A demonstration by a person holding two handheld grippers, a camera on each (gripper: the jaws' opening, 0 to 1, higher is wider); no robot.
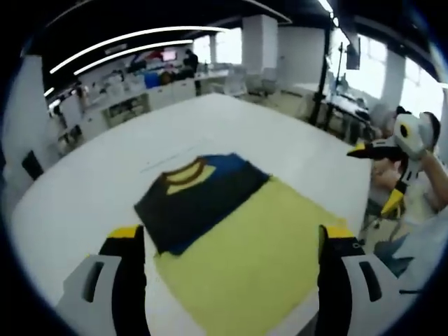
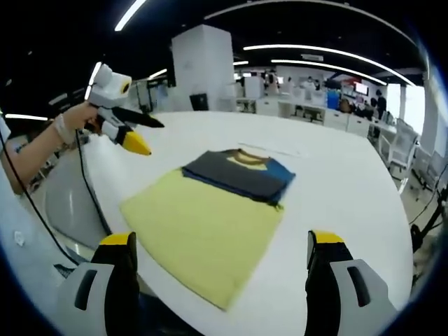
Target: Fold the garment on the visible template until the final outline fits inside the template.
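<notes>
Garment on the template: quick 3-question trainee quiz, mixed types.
1. True or false: the folded garment lies partly on the yellow template.
2. Multiple choice: the white table holds A) the garment and template, B) a stack of plates, C) a laptop.
3. Fill in: in the right gripper view, the left gripper comes into the picture in a person's ____.

Key: 1 true; 2 A; 3 hand. In the left gripper view, the right gripper likewise hangs off to the side, above the table, touching nothing.

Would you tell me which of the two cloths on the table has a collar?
The dark navy garment, with its yellow-and-brown collar; the plain yellow cloth beneath has none.
</notes>
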